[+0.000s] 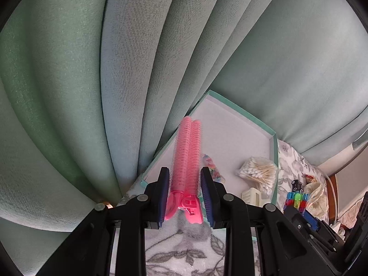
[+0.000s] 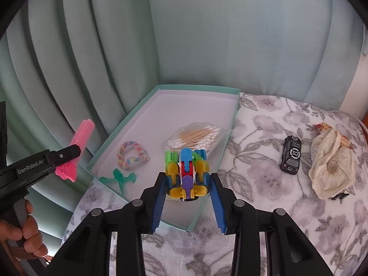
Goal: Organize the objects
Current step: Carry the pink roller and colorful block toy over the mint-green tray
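Observation:
My left gripper (image 1: 185, 171) is shut on a pink hair-roller clip (image 1: 187, 147), which sticks out forward over the left corner of the teal-rimmed tray (image 1: 230, 133). From the right wrist view, that same left gripper (image 2: 69, 154) holds the pink clip (image 2: 82, 131) in the air left of the tray (image 2: 184, 110). My right gripper (image 2: 188, 176) is shut on a multicoloured block toy (image 2: 187, 168), held just above the tray's near right part. The tray holds a bag of cotton swabs (image 2: 195, 136), a pastel braided hair tie (image 2: 132, 155) and a green clip (image 2: 119, 178).
A black toy car (image 2: 291, 157) and a cream lace cloth (image 2: 331, 168) lie on the floral blanket (image 2: 264, 184) right of the tray. A white comb-like piece (image 1: 251, 194) lies in the tray near the swabs. Green curtains hang behind. A hand (image 2: 25, 230) grips the left handle.

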`<state>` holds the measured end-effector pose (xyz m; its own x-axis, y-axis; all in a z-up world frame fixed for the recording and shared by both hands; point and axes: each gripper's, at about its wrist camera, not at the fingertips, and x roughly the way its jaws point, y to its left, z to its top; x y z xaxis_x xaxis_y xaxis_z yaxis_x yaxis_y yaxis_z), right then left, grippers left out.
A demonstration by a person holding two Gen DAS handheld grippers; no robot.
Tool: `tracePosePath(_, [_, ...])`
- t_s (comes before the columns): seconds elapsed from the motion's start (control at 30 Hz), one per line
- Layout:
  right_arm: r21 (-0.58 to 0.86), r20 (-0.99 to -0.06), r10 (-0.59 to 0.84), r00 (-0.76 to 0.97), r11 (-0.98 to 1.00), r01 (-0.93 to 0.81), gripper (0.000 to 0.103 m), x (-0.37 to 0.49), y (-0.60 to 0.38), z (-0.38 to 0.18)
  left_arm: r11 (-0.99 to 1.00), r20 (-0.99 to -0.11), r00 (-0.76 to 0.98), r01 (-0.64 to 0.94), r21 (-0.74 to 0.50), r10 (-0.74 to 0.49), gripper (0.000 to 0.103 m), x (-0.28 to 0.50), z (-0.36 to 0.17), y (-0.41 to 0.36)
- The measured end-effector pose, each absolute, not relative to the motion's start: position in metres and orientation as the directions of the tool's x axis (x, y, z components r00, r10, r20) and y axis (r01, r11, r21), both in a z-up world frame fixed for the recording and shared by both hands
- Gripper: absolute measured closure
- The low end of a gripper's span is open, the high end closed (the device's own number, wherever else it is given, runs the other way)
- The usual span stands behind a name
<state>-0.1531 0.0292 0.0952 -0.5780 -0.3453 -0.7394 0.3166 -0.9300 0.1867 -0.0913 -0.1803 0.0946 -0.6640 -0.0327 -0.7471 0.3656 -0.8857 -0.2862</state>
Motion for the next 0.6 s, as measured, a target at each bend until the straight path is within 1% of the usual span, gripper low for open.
tracePosePath(0.6, [0.166,-0.795,-0.336,-0.505,-0.921,0.352,0.063,-0.148,0.015,0.061,-0.916,-0.779,-0.623,0.265,-0.3,0.075,0.074,-0.115,0.066,-0.15])
